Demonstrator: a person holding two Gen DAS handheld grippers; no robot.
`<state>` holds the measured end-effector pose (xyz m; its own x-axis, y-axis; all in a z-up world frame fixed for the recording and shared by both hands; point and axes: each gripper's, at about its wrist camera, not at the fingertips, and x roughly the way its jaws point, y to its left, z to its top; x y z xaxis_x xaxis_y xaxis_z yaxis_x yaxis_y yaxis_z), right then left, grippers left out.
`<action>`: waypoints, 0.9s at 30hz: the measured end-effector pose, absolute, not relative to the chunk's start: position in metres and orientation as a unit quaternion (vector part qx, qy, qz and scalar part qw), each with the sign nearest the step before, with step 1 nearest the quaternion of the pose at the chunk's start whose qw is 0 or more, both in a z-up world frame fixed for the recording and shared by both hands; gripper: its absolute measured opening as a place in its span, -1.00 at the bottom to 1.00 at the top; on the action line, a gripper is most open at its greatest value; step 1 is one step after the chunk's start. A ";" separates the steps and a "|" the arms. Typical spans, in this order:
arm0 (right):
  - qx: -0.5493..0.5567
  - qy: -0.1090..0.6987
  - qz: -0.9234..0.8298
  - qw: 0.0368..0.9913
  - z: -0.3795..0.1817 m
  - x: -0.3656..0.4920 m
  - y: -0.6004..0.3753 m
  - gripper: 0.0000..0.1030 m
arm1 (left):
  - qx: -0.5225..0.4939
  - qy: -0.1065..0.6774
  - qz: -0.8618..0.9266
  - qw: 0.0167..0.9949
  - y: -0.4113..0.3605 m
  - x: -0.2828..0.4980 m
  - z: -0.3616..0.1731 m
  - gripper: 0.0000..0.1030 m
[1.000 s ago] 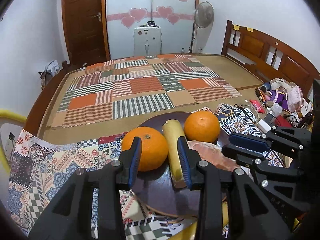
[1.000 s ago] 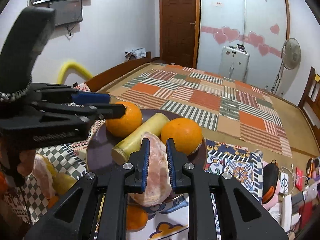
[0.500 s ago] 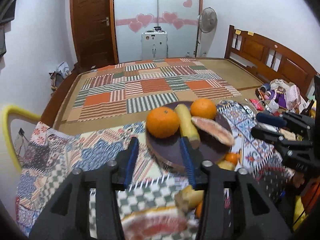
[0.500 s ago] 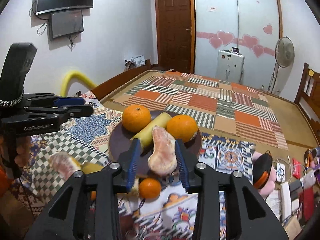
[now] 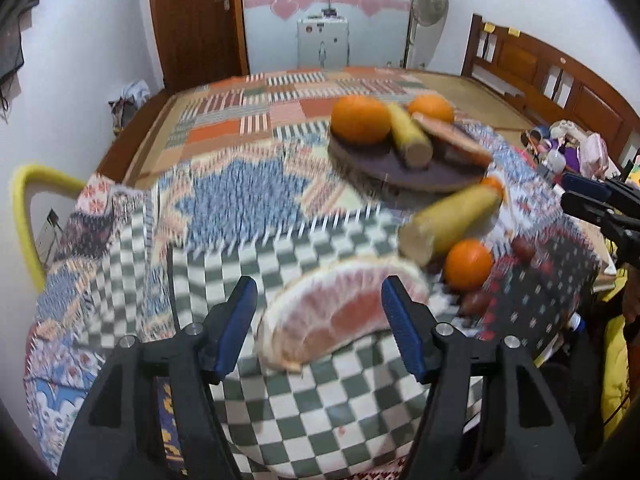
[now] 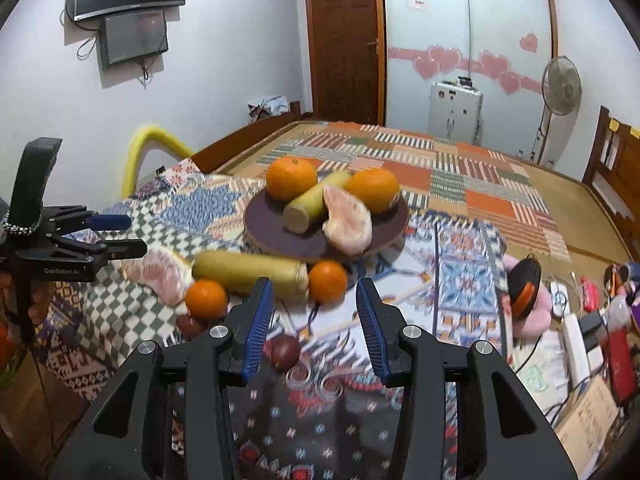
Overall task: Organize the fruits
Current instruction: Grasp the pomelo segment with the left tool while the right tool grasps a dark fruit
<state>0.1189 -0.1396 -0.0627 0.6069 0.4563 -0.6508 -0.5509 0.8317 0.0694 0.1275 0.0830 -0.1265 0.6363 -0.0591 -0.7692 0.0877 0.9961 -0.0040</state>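
Between your left gripper's wide-open jaws lay the loose pomelo wedge, on the checked cloth and well short of the plate; neither pad touched it. Your right gripper also stood open and empty above the patterned cloth. That wedge looked soft, membrane-thin and easily crushed, so you were probably best pinching it lightly across its thick middle.

We see motion blur smearing the cloth and plate in the left view; the pomelo wedge's edges are soft.
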 end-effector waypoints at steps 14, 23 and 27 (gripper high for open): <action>-0.070 0.389 0.291 0.872 -0.107 0.115 -0.129 -0.23 | 0.021 0.422 -0.047 0.905 0.088 0.113 -0.153 0.24; -0.074 0.382 0.296 0.872 -0.113 0.115 -0.116 -0.51 | 0.026 0.436 -0.075 0.896 0.076 0.082 -0.147 0.01; -0.073 0.376 0.289 0.877 -0.113 0.113 -0.117 -0.67 | 0.019 0.444 -0.096 0.891 0.063 0.071 -0.145 0.01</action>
<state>0.1130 -0.1170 -0.1127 0.5498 0.4527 -0.7019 -0.5625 0.8219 0.0895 0.0712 0.0632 -0.1446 0.5872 -0.1543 -0.7946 0.1889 0.9807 -0.0509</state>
